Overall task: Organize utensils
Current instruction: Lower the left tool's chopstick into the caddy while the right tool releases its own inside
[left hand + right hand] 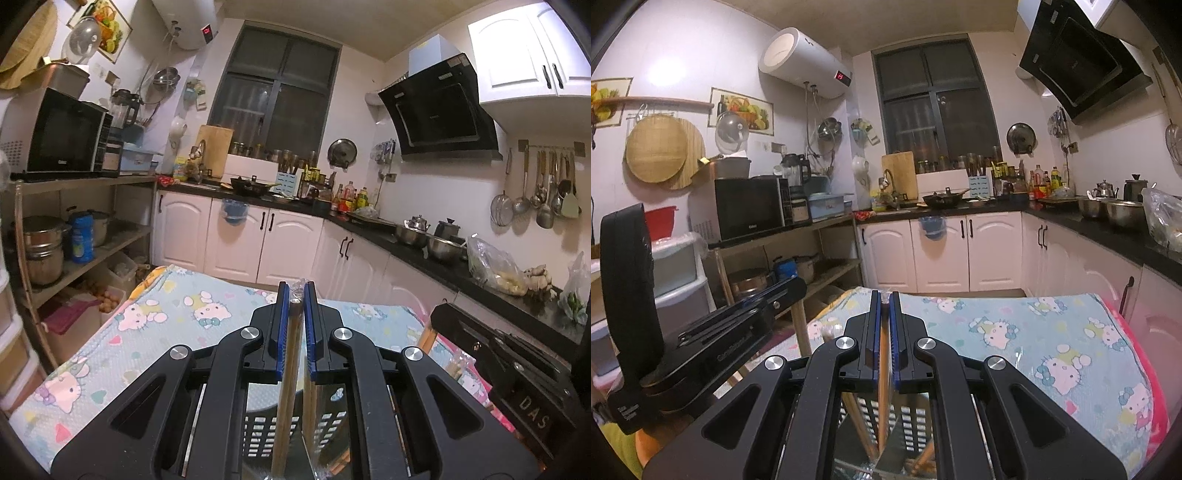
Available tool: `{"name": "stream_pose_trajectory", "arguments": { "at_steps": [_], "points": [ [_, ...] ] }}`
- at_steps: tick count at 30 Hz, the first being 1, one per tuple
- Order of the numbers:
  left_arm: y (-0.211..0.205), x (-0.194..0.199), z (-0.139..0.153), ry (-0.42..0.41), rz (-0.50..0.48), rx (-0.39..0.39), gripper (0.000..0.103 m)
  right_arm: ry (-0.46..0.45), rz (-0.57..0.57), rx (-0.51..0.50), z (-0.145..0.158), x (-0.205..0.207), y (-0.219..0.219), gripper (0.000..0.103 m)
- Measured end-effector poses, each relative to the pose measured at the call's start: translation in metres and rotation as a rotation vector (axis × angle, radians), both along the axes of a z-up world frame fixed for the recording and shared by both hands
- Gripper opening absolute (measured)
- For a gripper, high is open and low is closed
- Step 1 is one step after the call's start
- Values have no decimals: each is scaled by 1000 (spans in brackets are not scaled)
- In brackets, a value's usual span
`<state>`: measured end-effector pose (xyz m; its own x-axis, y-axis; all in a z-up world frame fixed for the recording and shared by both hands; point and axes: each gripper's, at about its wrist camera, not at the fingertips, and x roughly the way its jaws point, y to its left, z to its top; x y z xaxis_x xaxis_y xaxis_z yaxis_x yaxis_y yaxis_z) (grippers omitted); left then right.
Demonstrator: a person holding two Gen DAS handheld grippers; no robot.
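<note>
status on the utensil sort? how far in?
Done: nothing I can confirm; the black basket is mostly hidden under the tools. In hand: left tool and right tool are each shut on wrapped chopsticks, above the basket. Left: getting them into the basket. The tablecloth shows no other utensils.

Left gripper (297, 295): jaws nearly closed, blue pads clamping a thin wooden stick, fingers pointing forward and level. Right gripper (885, 300): same state, pads pinched on another wooden stick. Both held side by side, close together; each shows at the edge of the other's view.
</note>
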<state>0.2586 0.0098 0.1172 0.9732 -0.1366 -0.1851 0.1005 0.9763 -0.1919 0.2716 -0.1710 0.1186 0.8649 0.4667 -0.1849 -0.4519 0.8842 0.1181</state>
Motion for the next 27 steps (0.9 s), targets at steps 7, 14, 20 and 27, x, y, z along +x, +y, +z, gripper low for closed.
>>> {"name": "stream_pose_trajectory", "arguments": {
  "at_steps": [7,14,20,27],
  "points": [
    [0,-1,-7,1,2,3,3,14,-12,-18,-12,-7,-2,5],
    [-1,-6,-14,10,-3,17,3,48,-6,-28,-21,-15,-9,6],
    [0,-9,-16,35,-14,34,3,95,3,-25,-30,-19,-16,6],
    [2,-12,-20,91,-31,31,3,113,3,-32,-35,-26,-22,10]
  ]
}}
